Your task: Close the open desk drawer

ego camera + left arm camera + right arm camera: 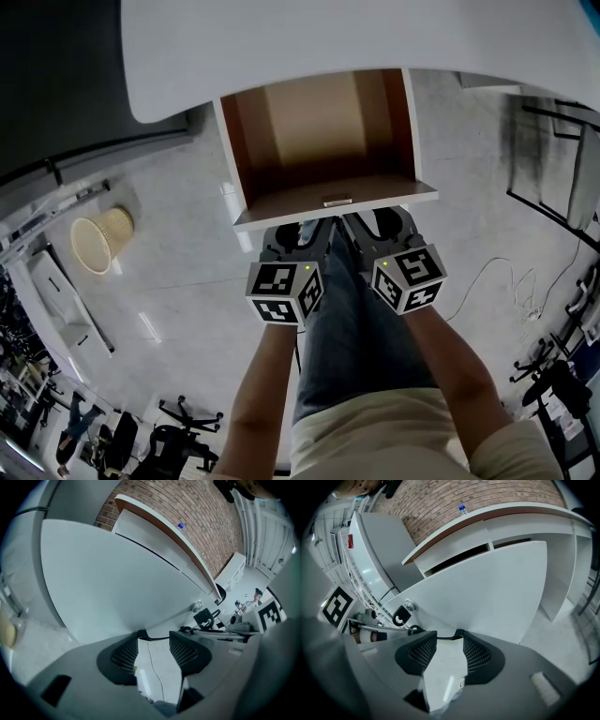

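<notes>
One white desk (281, 56) is spanning the top of the scene, and its drawer (309, 122) is sticking well out from under it toward the person, with the brown inside showing and nothing in it that I can see. Its drawer front (281, 214) is running side to side, long axis square across both grippers, so the closing push is going straight away from the person, back under the desk. On the near side of the drawer front, the left gripper (298, 234) and right gripper (375, 225) are sitting side by side, down by its lower edge and equally close, neither one leading. Both are standing with fingers (125, 656) spread and nothing between them, only floor showing through the gap. Tips are looking right at the drawer front, but contact isn't clear. A small metal knob (336, 200) is sitting mid drawer front, between the two grippers. My read: a flat two-point push, one either side of the knob, should stop the drawer racking.
</notes>
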`<move>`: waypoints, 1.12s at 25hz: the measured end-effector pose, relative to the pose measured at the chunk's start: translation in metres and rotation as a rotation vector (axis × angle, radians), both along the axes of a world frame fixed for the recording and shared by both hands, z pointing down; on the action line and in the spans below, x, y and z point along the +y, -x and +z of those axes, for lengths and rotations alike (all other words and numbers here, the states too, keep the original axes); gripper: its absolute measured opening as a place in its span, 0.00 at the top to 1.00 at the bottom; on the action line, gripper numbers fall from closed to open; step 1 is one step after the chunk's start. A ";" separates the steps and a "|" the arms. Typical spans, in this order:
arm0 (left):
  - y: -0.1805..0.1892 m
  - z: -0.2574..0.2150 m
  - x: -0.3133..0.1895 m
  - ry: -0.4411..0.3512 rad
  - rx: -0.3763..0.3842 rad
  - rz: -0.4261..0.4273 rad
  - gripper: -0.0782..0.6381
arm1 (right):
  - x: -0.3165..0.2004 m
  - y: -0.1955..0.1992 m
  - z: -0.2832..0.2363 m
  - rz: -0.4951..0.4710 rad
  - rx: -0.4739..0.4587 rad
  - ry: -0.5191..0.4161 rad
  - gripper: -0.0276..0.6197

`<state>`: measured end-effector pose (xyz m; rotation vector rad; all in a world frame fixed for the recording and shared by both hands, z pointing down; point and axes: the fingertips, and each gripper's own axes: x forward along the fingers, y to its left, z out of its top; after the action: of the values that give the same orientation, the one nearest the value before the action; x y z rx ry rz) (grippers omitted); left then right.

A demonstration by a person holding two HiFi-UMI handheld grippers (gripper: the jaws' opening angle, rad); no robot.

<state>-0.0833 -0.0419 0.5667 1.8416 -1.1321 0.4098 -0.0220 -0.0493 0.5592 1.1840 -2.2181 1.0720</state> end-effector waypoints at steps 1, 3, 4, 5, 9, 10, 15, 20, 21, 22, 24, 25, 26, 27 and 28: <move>0.000 0.000 0.000 0.003 -0.001 0.004 0.59 | 0.000 0.000 0.000 0.002 0.000 0.002 0.69; 0.000 -0.001 0.000 0.009 -0.001 0.014 0.60 | 0.000 -0.001 -0.001 0.005 0.000 0.005 0.69; 0.000 -0.001 0.000 0.011 -0.001 0.017 0.60 | -0.001 -0.001 -0.002 0.006 0.000 0.006 0.69; 0.000 -0.001 -0.001 0.012 -0.001 0.019 0.60 | -0.001 -0.001 -0.002 0.006 -0.001 0.006 0.69; 0.002 -0.003 -0.003 0.016 -0.002 0.023 0.60 | -0.003 0.001 -0.003 0.008 -0.002 0.008 0.69; 0.002 -0.003 -0.004 0.016 -0.003 0.024 0.60 | -0.003 0.001 -0.003 0.010 -0.002 0.008 0.69; 0.004 -0.003 -0.011 0.009 -0.002 0.025 0.60 | -0.009 0.003 -0.003 0.016 -0.004 0.002 0.69; 0.004 -0.002 -0.020 0.002 0.000 0.030 0.60 | -0.019 0.003 -0.002 0.021 0.000 -0.005 0.68; 0.004 -0.002 -0.022 0.001 0.001 0.029 0.60 | -0.021 0.003 -0.002 0.023 0.001 -0.006 0.68; 0.005 -0.002 -0.024 0.000 0.001 0.029 0.60 | -0.023 0.004 -0.002 0.025 0.001 -0.007 0.68; 0.006 -0.002 -0.029 -0.002 0.003 0.029 0.60 | -0.028 0.004 -0.002 0.029 0.000 -0.010 0.68; 0.006 -0.002 -0.031 -0.004 0.003 0.030 0.61 | -0.030 0.005 -0.001 0.032 0.000 -0.012 0.68; 0.006 -0.001 -0.033 -0.004 0.003 0.032 0.61 | -0.032 0.005 -0.001 0.035 0.000 -0.014 0.68; 0.006 -0.001 -0.035 -0.005 0.003 0.034 0.61 | -0.034 0.005 -0.001 0.038 0.000 -0.016 0.68; 0.007 -0.001 -0.037 -0.006 0.003 0.035 0.61 | -0.037 0.005 -0.001 0.041 0.000 -0.018 0.68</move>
<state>-0.0899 -0.0794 0.5657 1.8687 -1.1009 0.4244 -0.0270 -0.0859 0.5583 1.2416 -2.2172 1.0699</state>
